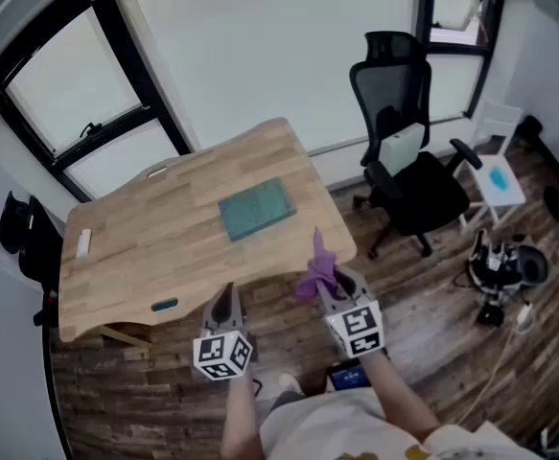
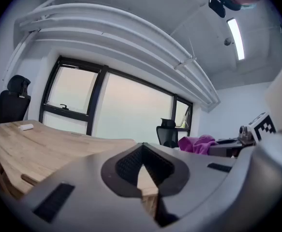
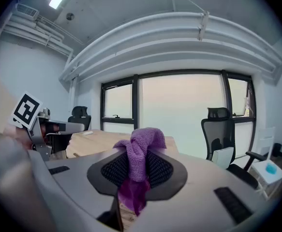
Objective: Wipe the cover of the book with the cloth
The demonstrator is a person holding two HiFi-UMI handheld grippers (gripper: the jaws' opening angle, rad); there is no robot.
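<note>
A teal book (image 1: 256,207) lies flat near the middle of the wooden table (image 1: 145,238). My right gripper (image 1: 329,274) hovers off the table's near edge, shut on a purple cloth (image 1: 317,268) that bunches above the jaws and hangs below them (image 3: 137,170). My left gripper (image 1: 225,305) is beside it, lower left, shut with nothing between its jaws (image 2: 141,175). In the left gripper view the cloth (image 2: 199,143) shows to the right. Both grippers are short of the book.
A black office chair (image 1: 404,151) stands right of the table, with a small white stool (image 1: 500,185) beyond it. A white object (image 1: 83,242) and a small blue object (image 1: 164,305) lie on the table's left part. Equipment (image 1: 500,266) sits on the wood floor.
</note>
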